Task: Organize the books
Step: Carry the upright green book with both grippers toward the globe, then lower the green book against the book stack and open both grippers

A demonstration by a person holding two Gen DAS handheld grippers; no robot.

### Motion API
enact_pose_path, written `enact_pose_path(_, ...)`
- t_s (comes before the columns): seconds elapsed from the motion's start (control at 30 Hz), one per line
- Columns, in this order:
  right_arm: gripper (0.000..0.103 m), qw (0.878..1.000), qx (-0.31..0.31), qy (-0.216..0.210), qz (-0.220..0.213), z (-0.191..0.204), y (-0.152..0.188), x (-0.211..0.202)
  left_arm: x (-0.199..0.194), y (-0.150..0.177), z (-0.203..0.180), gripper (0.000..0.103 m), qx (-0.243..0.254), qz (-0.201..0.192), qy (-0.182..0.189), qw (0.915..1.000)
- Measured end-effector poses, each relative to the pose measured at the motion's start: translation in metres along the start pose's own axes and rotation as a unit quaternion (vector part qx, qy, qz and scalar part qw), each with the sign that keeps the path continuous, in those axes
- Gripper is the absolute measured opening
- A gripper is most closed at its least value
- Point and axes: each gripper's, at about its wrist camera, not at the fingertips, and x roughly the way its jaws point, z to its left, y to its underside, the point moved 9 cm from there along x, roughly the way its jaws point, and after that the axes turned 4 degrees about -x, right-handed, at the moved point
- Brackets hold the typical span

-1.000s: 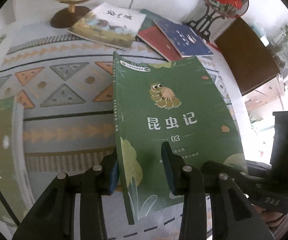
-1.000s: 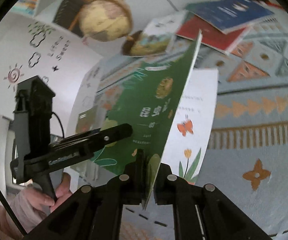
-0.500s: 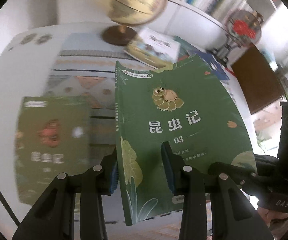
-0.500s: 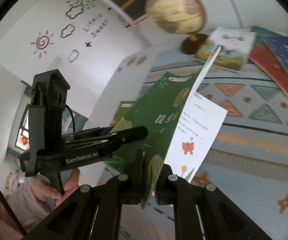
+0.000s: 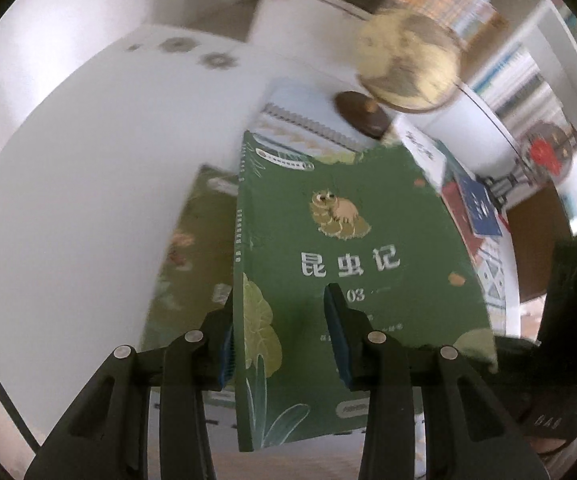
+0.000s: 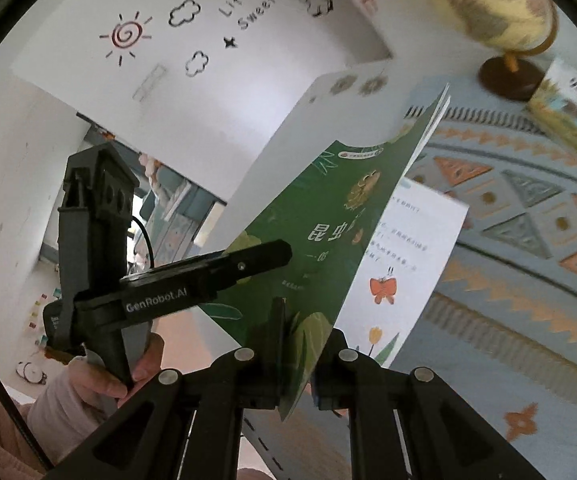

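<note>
Green book [image 5: 352,264] clamped at its near edge by left tool [image 5: 284,340] and right tool [image 6: 296,364]; loose inner pages may fan open and crease on landing.

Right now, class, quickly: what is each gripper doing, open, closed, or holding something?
Left gripper: closed on the green book, near its spine.
Right gripper: closed on the same book's front cover, at the bottom edge.
</note>
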Motion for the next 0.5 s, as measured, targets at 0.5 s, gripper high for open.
enact_pose_path(0.5,0.01,0.984,0.166,-0.032,0.062,-0.036,0.029,0.083,0.039,0.015,0.064,0.037,-0.032,0.051,-0.034,0.9976)
